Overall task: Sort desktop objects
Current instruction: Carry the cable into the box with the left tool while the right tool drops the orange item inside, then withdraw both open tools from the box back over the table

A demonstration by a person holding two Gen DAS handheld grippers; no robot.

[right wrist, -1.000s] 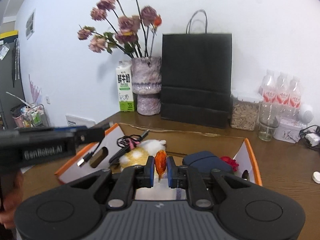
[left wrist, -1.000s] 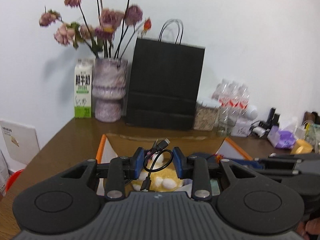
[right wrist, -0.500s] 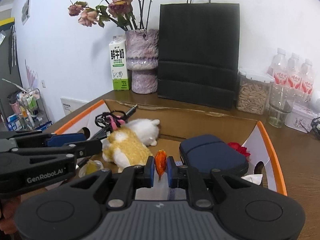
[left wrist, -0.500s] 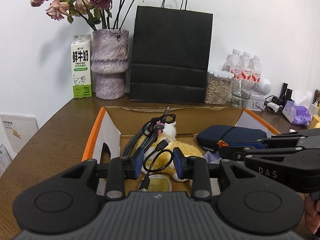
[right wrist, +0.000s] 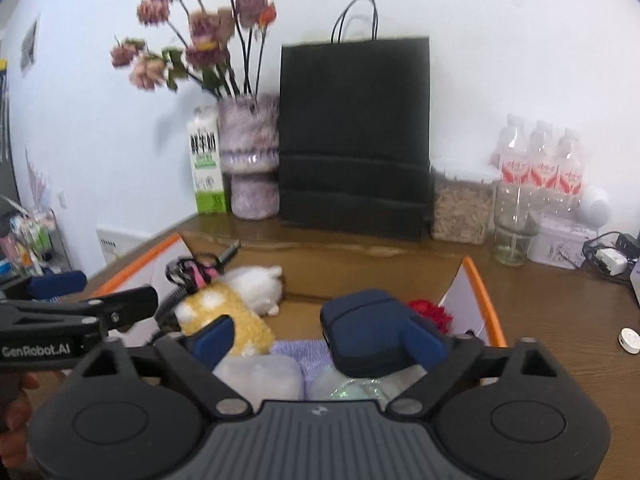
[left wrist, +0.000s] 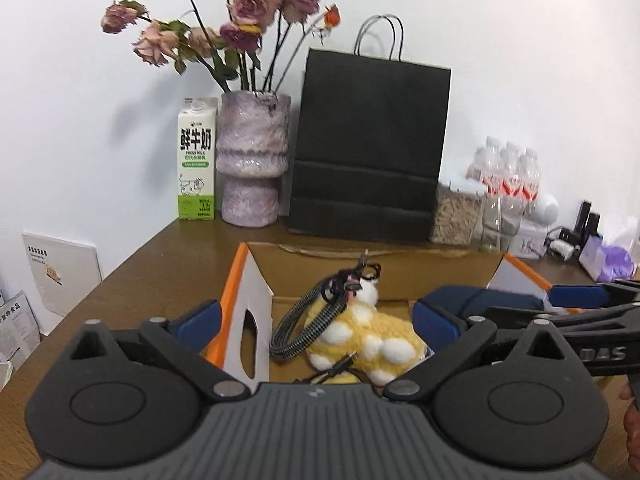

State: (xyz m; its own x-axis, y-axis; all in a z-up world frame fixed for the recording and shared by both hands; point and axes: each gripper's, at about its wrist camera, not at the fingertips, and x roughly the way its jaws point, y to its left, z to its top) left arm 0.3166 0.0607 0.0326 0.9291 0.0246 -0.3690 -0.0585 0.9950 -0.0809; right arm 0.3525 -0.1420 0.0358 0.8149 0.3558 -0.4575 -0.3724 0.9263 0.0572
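An open cardboard box (left wrist: 237, 276) with orange edges lies right under both grippers. Inside are a yellow and white plush toy (left wrist: 372, 340), a braided cable (left wrist: 298, 332), a navy pouch (right wrist: 364, 328), a red item (right wrist: 432, 312) and clear packets (right wrist: 260, 376). My left gripper (left wrist: 318, 318) hangs over the box with its jaws opening wide and nothing between them. A thin black cable (left wrist: 336, 368) lies loose on the plush toy below it. My right gripper (right wrist: 318, 338) is over the pouch and packets, its jaws also opening and empty. The orange piece it held is out of sight.
Along the wall behind the box stand a milk carton (left wrist: 196, 160), a vase of dried flowers (left wrist: 252, 164), a black paper bag (left wrist: 368, 152), a grain jar (right wrist: 460, 208), water bottles (right wrist: 540, 164) and a glass (right wrist: 512, 236). A small white disc (right wrist: 629, 336) lies on the table, right.
Both grippers went from shut to wide open. The black cable loop dropped out of the left jaws onto the plush toy, and the orange piece left the right jaws.
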